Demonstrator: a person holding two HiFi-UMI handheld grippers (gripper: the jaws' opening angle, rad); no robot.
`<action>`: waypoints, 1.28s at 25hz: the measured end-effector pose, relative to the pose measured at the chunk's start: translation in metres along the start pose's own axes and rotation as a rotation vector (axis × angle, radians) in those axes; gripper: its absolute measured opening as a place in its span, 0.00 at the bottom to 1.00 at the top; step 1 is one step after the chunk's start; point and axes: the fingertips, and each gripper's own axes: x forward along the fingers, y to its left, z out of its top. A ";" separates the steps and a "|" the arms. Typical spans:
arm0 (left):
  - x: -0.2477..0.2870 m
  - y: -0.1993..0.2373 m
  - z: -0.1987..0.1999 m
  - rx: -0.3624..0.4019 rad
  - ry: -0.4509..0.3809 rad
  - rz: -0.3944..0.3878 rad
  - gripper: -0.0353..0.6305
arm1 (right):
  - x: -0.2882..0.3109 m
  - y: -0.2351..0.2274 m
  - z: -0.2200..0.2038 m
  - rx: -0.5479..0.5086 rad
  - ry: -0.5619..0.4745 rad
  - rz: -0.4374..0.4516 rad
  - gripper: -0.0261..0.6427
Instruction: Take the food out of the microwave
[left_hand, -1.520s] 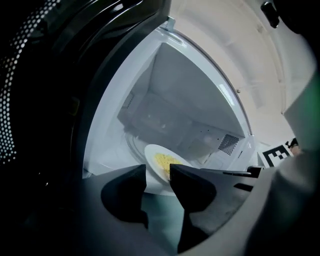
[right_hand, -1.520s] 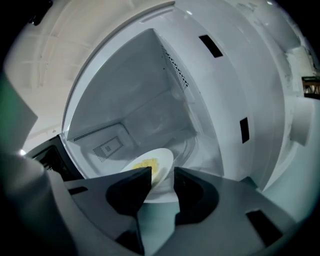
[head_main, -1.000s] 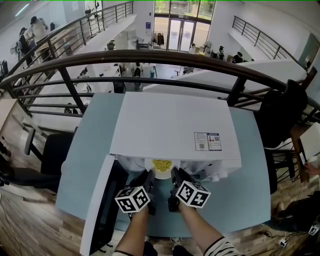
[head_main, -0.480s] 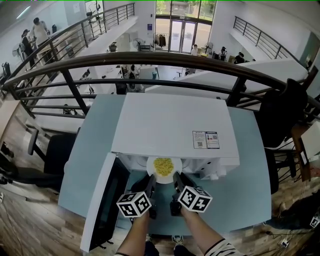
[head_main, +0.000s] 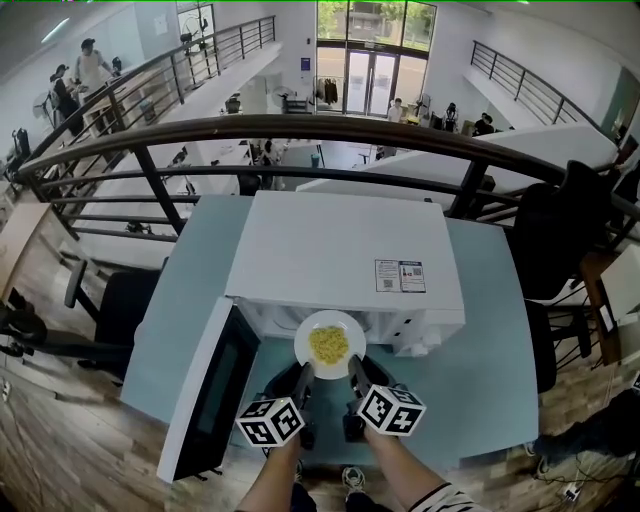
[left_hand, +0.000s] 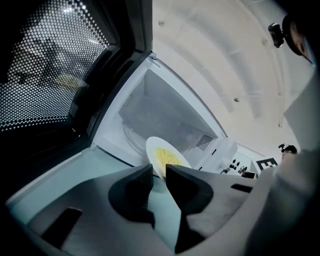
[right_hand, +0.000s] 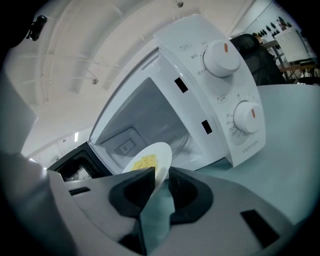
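One plate (head_main: 309, 330) of yellow food (head_main: 329, 345) just outside open microwave (head_main: 340, 245), above table (head_main: 480, 340). Left gripper (head_main: 303, 373) and right gripper (head_main: 357, 369) each clamped on plate's near rim, jaws having just closed further. One door (head_main: 205, 395) swung left; two knobs (right_hand: 220, 55); railing (head_main: 330, 118) behind.

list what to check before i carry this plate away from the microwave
1. Left claw on plate rim: ok, jaws have just been closing on it.
2. Right claw on rim: ok, also just been closing on it.
3. Food centred on plate: ok.
4. Microwave door swung wide at left: ok.
5. Plate fully clear of microwave cavity: cannot tell.
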 end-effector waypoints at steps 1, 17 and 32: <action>-0.003 -0.003 -0.002 -0.001 -0.002 0.001 0.19 | -0.005 0.001 0.001 -0.004 -0.001 0.003 0.18; -0.054 -0.060 -0.024 0.016 -0.054 0.002 0.19 | -0.078 0.003 0.004 -0.022 0.001 0.067 0.17; -0.110 -0.103 -0.051 0.030 -0.080 0.012 0.19 | -0.150 0.011 -0.009 -0.048 0.033 0.111 0.17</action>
